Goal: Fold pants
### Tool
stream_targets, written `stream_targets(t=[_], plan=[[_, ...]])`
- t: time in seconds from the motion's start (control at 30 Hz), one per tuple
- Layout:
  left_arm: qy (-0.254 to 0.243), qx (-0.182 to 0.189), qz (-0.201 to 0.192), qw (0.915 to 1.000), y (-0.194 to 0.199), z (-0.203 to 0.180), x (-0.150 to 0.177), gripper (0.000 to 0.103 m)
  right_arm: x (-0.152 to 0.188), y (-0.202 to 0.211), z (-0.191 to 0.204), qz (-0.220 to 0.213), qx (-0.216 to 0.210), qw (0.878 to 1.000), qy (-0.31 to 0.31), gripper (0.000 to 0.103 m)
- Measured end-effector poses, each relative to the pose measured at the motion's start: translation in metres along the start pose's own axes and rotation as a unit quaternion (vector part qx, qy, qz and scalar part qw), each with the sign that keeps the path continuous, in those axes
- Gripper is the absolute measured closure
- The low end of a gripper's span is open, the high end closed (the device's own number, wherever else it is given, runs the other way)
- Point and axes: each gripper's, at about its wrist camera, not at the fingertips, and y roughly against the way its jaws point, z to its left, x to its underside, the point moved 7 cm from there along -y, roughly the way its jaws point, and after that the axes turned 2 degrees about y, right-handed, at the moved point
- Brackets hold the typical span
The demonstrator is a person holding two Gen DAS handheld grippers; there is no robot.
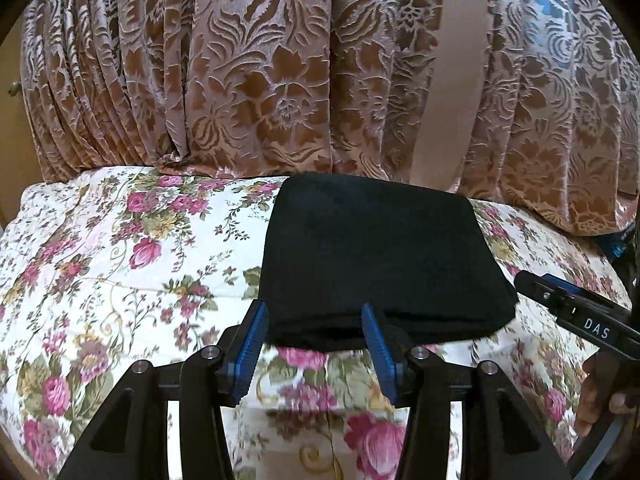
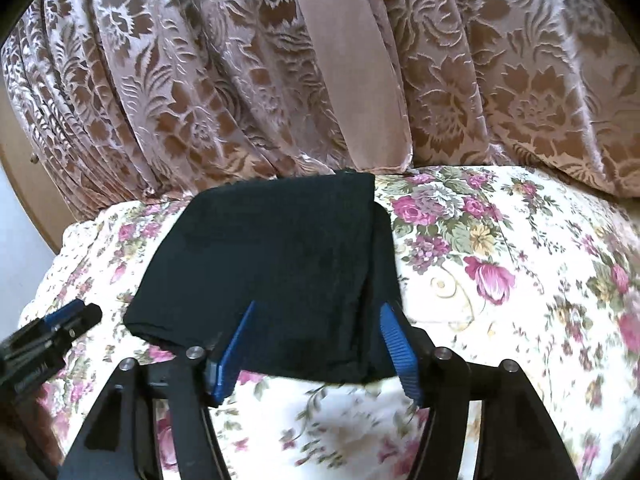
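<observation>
Already folded compactly, black pants point(image 1: 380, 264) lie on the bed point(image 1: 120, 260); both grippers' fingers point(image 1: 252, 340) point(image 2: 396, 340) are apart, empty; likely only tidying remains.

One legible marking is recorded: the white letters "DAS", printed on a small dark label on the body of the right gripper point(image 1: 520, 280), seen at the right edge of the left wrist view. A pale marking on the left gripper point(image 2: 86, 314), at the left edge of the right wrist view, is too blurred to be read.
</observation>
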Motion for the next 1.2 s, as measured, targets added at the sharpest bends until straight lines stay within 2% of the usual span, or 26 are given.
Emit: stream_targets(t=[0.13, 0.4, 0.6, 0.8, 0.87, 1.0, 1.07, 1.2], plan=[[0.003, -0.005, -0.002, 1.0, 0.019, -0.001, 0.014, 0.053, 0.016, 0.013, 0.015, -0.003, 0.0, 1.0, -0.008, 0.033], [0.011, -0.027, -0.02, 0.9994, 0.047, 0.004, 0.036, 0.052, 0.054, 0.037, 0.037, 0.002, 0.038, 0.999, -0.002, 0.032], [0.001, -0.045, -0.031, 0.9985, 0.063, 0.004, 0.049, 0.051, 0.07, 0.054, 0.043, -0.008, 0.059, 0.998, 0.002, 0.031], [0.004, -0.052, -0.036, 0.998, 0.073, 0.003, 0.057, 0.043, 0.073, 0.07, 0.055, -0.027, 0.078, 0.996, 0.021, 0.029], [-0.001, -0.051, -0.034, 0.9981, 0.075, 0.0, 0.059, 0.035, 0.073, 0.075, 0.058, -0.034, 0.078, 0.996, 0.021, 0.027], [-0.006, -0.046, -0.037, 0.9982, 0.082, -0.006, 0.062, 0.033, 0.074, 0.081, 0.065, -0.04, 0.073, 0.996, 0.028, 0.025], [-0.003, -0.042, -0.036, 0.9985, 0.084, -0.007, 0.063, 0.027, 0.075, 0.082, 0.065, -0.039, 0.071, 0.996, 0.026, 0.025], [-0.004, -0.041, -0.057, 0.9975, 0.092, -0.008, 0.062, 0.025, 0.078, 0.082, 0.061, -0.037, 0.069, 0.997, 0.017, 0.023]])
